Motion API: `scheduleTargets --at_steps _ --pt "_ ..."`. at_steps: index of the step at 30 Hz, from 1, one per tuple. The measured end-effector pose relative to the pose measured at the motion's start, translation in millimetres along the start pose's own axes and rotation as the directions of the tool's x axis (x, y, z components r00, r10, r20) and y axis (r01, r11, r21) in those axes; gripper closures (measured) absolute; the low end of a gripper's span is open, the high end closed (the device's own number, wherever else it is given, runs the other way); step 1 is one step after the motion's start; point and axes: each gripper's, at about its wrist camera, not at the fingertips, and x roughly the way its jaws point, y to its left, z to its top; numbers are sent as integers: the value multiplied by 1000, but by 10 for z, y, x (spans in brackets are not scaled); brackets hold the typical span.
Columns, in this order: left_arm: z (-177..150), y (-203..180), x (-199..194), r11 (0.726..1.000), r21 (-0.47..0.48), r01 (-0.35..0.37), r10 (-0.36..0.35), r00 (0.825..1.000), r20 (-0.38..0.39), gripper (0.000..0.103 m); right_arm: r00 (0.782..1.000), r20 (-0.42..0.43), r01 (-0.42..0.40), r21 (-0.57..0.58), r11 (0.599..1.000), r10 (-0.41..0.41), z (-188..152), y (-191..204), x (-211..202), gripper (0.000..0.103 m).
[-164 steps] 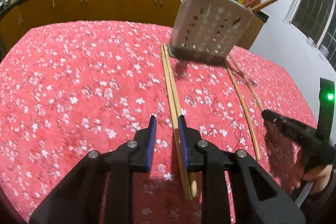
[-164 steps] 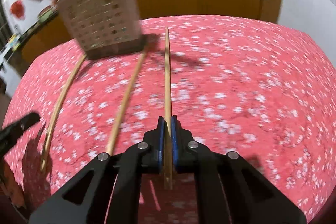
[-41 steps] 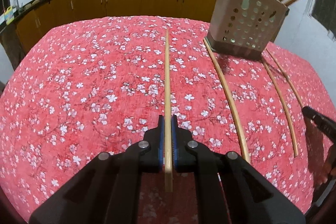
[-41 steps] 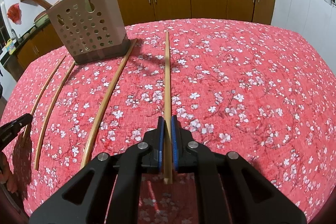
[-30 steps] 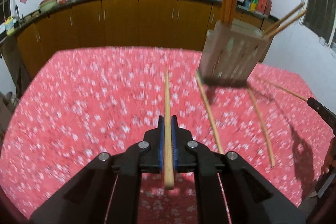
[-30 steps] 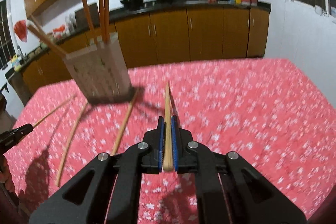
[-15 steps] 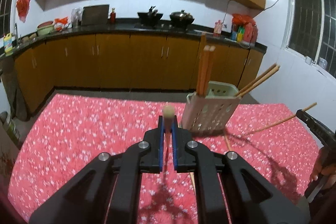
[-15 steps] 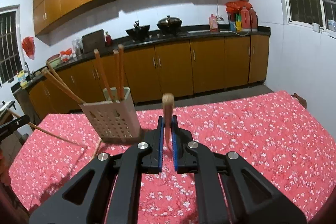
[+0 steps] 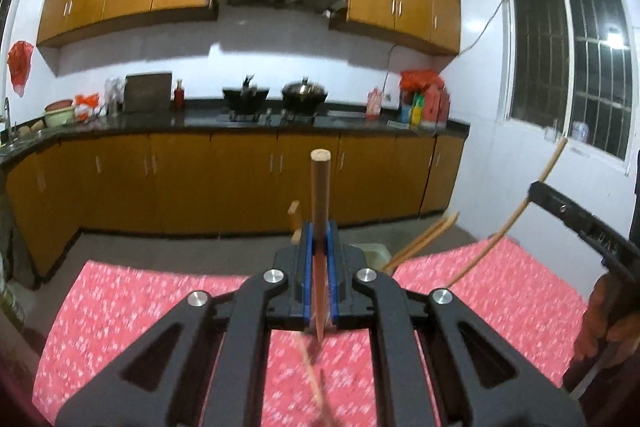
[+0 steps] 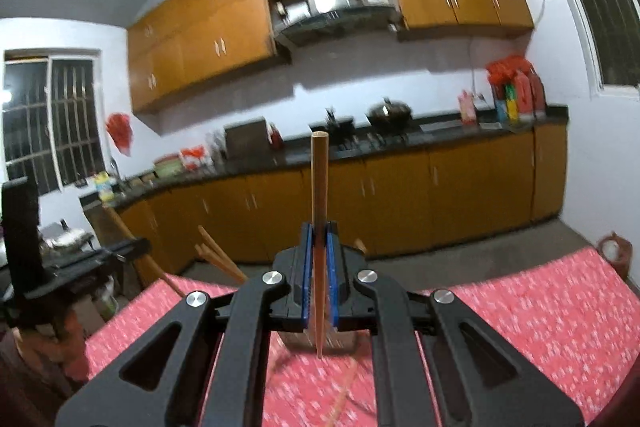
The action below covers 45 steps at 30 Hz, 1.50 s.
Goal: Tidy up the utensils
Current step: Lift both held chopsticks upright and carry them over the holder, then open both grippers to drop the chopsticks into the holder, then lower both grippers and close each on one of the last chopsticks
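The left gripper (image 9: 319,227) is squeezing one chopstick (image 9: 320,195), which is pointing up. The right gripper (image 10: 319,229) is squeezing another chopstick (image 10: 319,183) the same way, above the red flowery tablecloth (image 10: 540,315).

There are two grippers, the left gripper (image 9: 319,227) and the right gripper (image 10: 319,227). Each has one stick between its closed jaws: the left-held chopstick (image 9: 320,187) and the right-held chopstick (image 10: 319,179). One holder (image 9: 374,251) shows, mostly hidden. Three sticks poke from it: a pair of chopsticks (image 9: 424,239) towards 2 o'clock and a single chopstick (image 9: 295,215) at 12. One blurred loose chopstick (image 9: 310,367) lies on the surface. Two pans (image 9: 245,95) sit on the stove.
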Motion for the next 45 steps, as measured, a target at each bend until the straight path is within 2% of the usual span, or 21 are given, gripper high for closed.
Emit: scheduleTargets --at_steps 4,9,16,23,26,32,33,35,36,40,42,45 --pt "281 -111 35 1000 -25 0 2 995 95 95 996 87 7 5 1000 -7 176 86 128 95" --pt "463 -151 248 998 -54 -44 52 985 162 95 991 121 59 10 998 -59 195 81 417 95" --pt "314 -83 652 995 -88 -53 63 991 115 95 996 -5 87 -21 996 -87 -72 77 901 95" --pt "135 -103 847 997 -66 -38 43 997 68 95 994 -92 61 -28 998 -63 -236 138 1012 95" --pt "84 -90 882 997 -72 -32 35 998 48 95 992 -111 49 -29 998 -52 -261 158 1009 95" --pt "88 -62 827 996 -84 -26 31 998 58 85 993 -112 46 -12 999 -47 -202 141 935 94" --pt "83 -73 821 996 -85 -27 32 998 59 85 993 -111 44 -8 999 -45 -174 119 926 92" --pt "74 -67 793 996 -88 -26 31 998 60 85 994 -100 46 1 999 -46 -142 125 887 75" --pt "72 -65 777 996 -91 -26 32 998 62 85 995 -93 47 2 999 -47 -129 123 863 74" --pt "60 -21 656 994 -109 -22 30 997 73 84 998 -56 41 4 999 -41 -64 117 681 74" --pt "43 16 551 993 -120 -19 29 996 80 81 998 -33 49 11 999 -49 -50 78 529 74" --pt "-55 101 339 989 -145 -21 33 996 77 79 997 -22 79 20 997 -78 -144 -38 278 73"
